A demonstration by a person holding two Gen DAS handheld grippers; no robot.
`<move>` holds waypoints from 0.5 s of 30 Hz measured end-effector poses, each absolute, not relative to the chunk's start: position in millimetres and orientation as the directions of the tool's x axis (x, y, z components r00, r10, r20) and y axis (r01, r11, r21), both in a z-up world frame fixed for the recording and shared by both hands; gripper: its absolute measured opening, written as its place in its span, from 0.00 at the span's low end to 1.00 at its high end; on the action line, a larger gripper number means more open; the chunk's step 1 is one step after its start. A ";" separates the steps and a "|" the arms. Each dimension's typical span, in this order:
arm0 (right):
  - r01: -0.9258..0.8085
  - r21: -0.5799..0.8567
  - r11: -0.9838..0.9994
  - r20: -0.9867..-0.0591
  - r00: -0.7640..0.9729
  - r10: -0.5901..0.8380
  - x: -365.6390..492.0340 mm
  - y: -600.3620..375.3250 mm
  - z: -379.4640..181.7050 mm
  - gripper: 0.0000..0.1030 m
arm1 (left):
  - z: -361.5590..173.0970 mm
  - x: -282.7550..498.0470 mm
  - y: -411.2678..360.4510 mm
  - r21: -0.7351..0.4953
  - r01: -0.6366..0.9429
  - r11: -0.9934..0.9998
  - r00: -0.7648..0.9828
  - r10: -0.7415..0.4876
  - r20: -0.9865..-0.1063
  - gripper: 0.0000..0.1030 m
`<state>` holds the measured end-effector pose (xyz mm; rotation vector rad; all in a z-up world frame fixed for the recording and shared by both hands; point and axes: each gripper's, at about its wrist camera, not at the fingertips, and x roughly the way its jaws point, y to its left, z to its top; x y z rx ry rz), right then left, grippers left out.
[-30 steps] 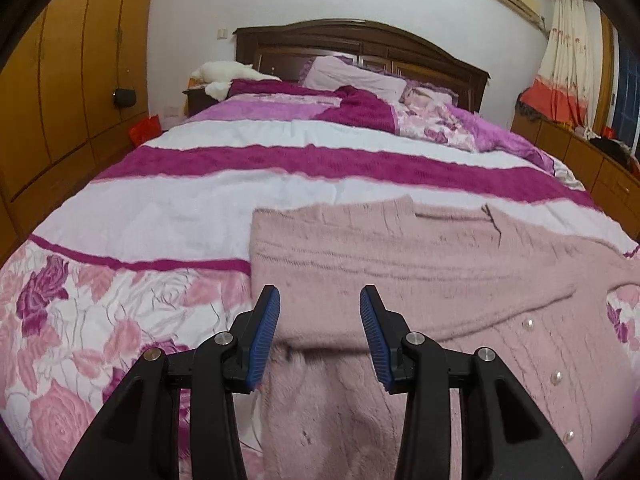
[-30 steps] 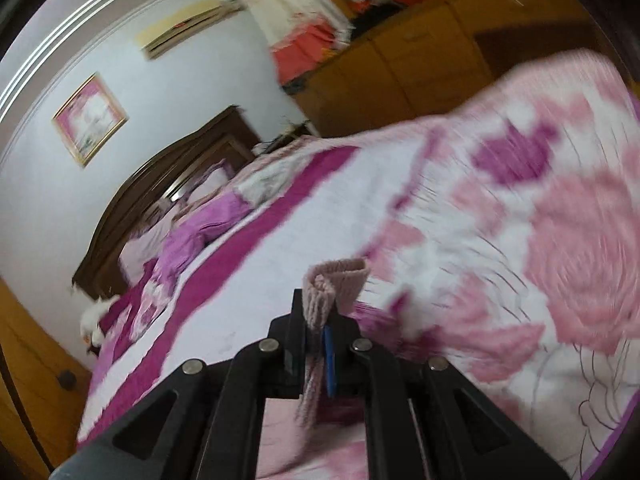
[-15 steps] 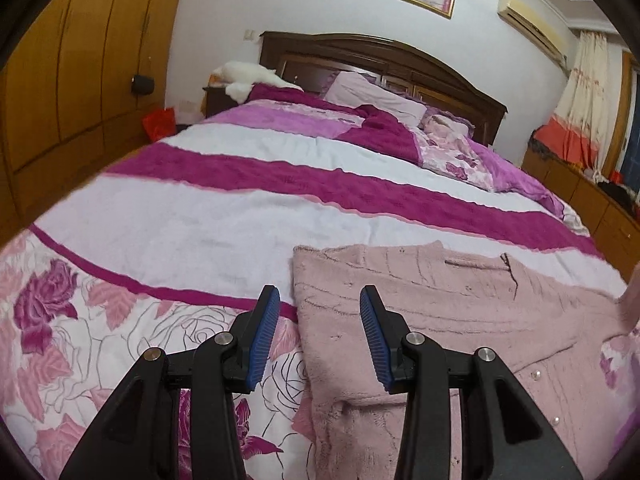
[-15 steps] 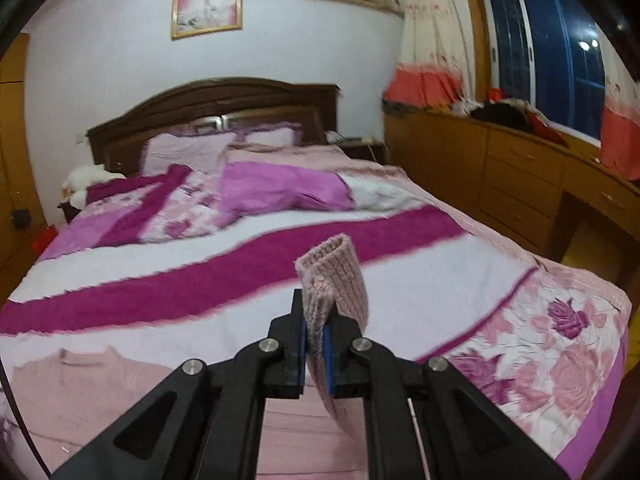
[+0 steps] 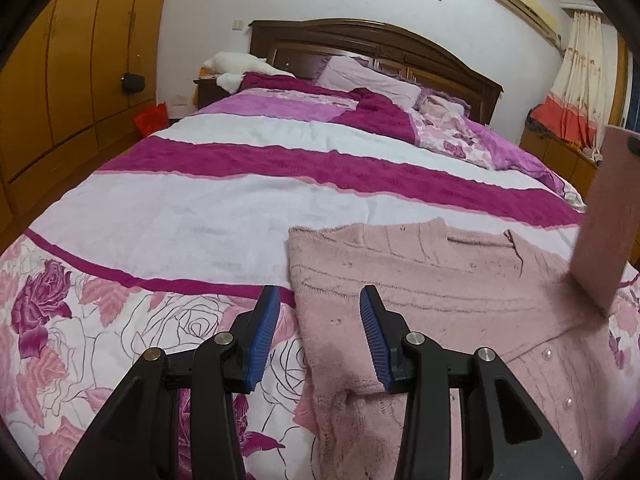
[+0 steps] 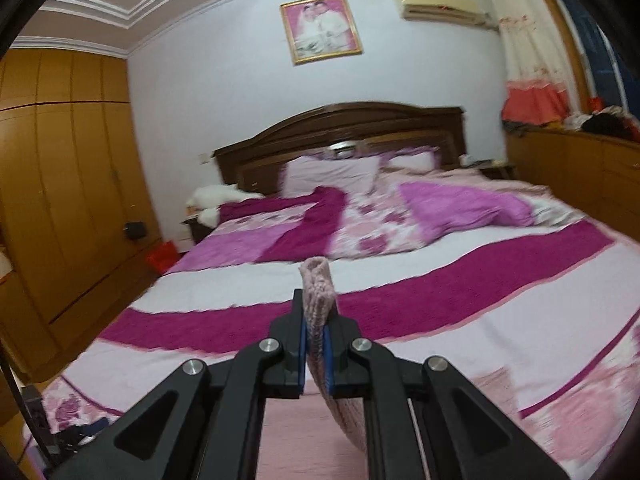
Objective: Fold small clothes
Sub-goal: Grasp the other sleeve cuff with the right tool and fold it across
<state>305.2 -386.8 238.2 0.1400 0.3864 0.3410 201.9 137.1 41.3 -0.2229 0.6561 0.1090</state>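
A pale pink knitted cardigan [image 5: 432,280] with pearl buttons lies flat on the bed, its left side folded in. My left gripper [image 5: 316,332] is open and empty, low over the cardigan's left edge. My right gripper [image 6: 316,344] is shut on the cuff of the cardigan's sleeve [image 6: 316,284] and holds it up above the garment. That lifted sleeve [image 5: 604,216] hangs at the right edge of the left wrist view. The cardigan's body shows as pink fabric [image 6: 304,440] under the right gripper.
The bed has a white, magenta and rose-print cover [image 5: 224,216]. Pillows [image 5: 368,80] and a rumpled purple quilt [image 6: 456,208] lie near the dark headboard [image 6: 340,128]. Wooden wardrobes [image 5: 72,64] stand left, a low cabinet [image 6: 576,176] right.
My right gripper has swung left and upward with the sleeve, bringing it over the cardigan. My left gripper has stayed open and drawn back toward the cardigan's left edge.
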 end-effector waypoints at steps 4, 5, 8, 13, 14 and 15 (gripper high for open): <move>-0.355 0.176 0.918 -0.352 0.848 0.396 295.9 -365.5 242.3 0.06 | 32.3 204.5 140.2 -0.163 -0.187 0.969 0.763 0.039 -0.645 0.18; -0.362 0.158 0.919 -0.354 0.848 0.395 294.2 -368.1 250.6 0.06 | 31.3 205.0 140.7 -0.164 -0.186 0.969 0.760 0.036 -0.649 0.18; -0.359 0.094 0.929 -0.361 0.857 0.368 293.7 -383.7 282.4 0.06 | 34.3 205.5 142.6 -0.180 -0.175 0.968 0.757 0.016 -0.653 0.18; -0.331 -0.011 0.943 -0.319 0.895 0.311 286.1 -395.5 334.2 0.06 | 37.5 207.2 146.2 -0.220 -0.175 0.960 0.760 -0.011 -0.650 0.18; -0.332 -0.014 0.943 -0.311 0.898 0.311 285.4 -396.2 340.6 0.06 | 37.4 207.7 146.6 -0.222 -0.177 0.959 0.759 -0.011 -0.652 0.18; -0.333 -0.013 0.943 -0.305 0.899 0.314 284.5 -396.2 346.4 0.06 | 36.5 208.1 146.6 -0.220 -0.181 0.959 0.755 -0.008 -0.655 0.18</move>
